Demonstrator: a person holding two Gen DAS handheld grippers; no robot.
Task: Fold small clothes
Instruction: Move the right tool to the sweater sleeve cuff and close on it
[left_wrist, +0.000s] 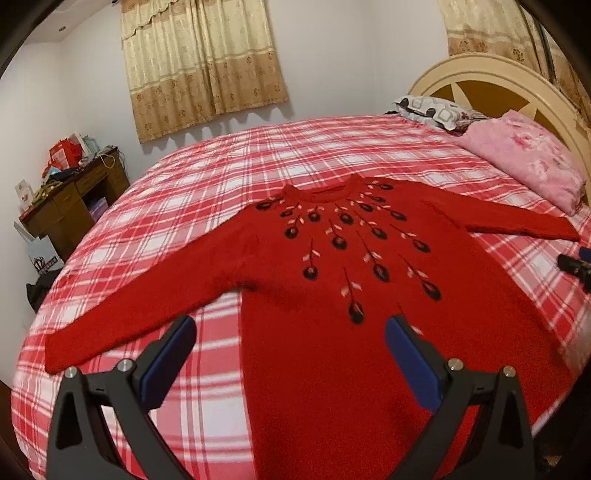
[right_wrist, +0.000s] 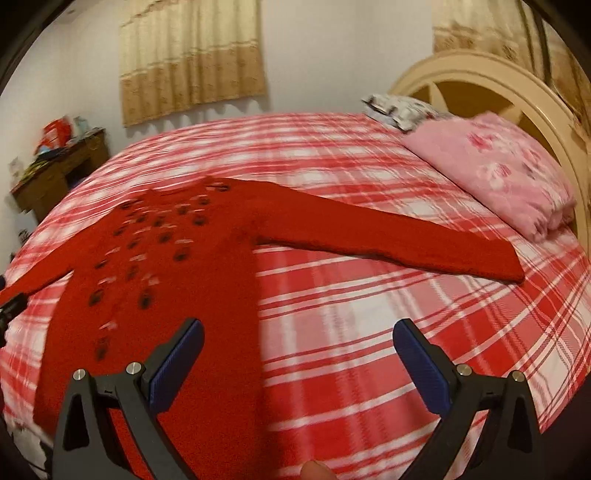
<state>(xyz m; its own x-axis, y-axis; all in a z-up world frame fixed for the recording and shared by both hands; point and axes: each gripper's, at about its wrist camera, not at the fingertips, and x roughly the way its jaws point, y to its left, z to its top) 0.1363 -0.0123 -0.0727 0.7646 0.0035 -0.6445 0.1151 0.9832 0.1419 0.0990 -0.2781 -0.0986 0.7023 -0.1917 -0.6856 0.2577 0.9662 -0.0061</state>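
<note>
Red sweater (left_wrist: 332, 295) lies flat on the plaid bed (left_wrist: 207, 177), sleeves spread wide. Left sleeve tip sits near the bed's left edge, with plenty of bare sheet around it. Left hand-held gripper (left_wrist: 290, 332) hovers with fingers apart over the hem; right hand-held gripper (right_wrist: 297, 338) is apart too, straddling the sweater's right side edge, with bare sheet out to the pink pillow (right_wrist: 498, 173).

A red knitted sweater with dark embroidered flowers (left_wrist: 332, 280) lies flat on the red-and-white plaid bed (left_wrist: 207, 173), neck toward the far edge, both sleeves spread out to the sides. At the right end, a pink floral folded blanket (left_wrist: 524, 158) rests against the cream arched wooden headboard (left_wrist: 491, 70), with a grey patterned pillow (left_wrist: 432, 109) just behind it. Left of the bed stands a cluttered brown wooden desk (left_wrist: 74, 206) against the wall; beige patterned curtains (left_wrist: 199, 62) hang behind.
</note>
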